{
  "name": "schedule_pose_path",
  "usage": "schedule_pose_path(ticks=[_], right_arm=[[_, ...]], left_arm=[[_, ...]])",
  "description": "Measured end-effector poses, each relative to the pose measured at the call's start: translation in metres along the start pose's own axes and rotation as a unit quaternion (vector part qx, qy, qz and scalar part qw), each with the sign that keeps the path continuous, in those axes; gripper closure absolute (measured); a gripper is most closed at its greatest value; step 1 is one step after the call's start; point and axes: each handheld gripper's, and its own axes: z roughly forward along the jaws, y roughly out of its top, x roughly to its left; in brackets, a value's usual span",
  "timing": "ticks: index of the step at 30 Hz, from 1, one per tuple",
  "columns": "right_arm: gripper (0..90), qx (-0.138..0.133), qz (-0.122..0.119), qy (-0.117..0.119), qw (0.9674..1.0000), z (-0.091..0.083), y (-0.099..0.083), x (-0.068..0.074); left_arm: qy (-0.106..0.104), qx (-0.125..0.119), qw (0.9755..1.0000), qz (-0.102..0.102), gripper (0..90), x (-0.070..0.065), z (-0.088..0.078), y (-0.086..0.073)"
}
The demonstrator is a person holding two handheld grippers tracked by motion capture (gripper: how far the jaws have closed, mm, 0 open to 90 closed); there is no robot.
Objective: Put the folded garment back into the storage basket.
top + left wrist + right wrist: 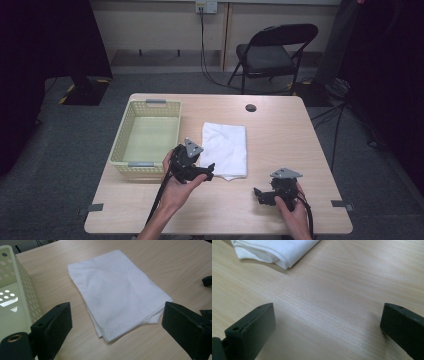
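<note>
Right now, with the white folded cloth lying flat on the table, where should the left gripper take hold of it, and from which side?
Probably at the near corner of the white folded cloth, where the loose layers fan apart slightly. The left gripper, jaws open, already faces that edge from the basket side; come in low, pinching all layers together.

The folded cloth (224, 149) is plain white. The basket (122, 136) is pale yellow-green with a pattern of small holes and grey handles. The desk (280, 130) shows light wood grain. Each hand-held gripper has black jaws.
</note>
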Motion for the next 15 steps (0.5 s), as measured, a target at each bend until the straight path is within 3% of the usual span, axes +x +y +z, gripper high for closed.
schedule_pose_path(ticks=[6, 15], right_arm=[[0.0, 0.0, 0.0, 0.0, 1.0, 0.0, 0.0, 0.0], [0.0, 0.0, 0.0, 0.0, 1.0, 0.0, 0.0, 0.0]], left_arm=[[-0.002, -0.003, 1.0, -0.008, 8.9, 0.003, 0.003, 0.004], [0.001, 0.005, 1.0, 0.003, 8.7, 0.004, 0.01, 0.012]])
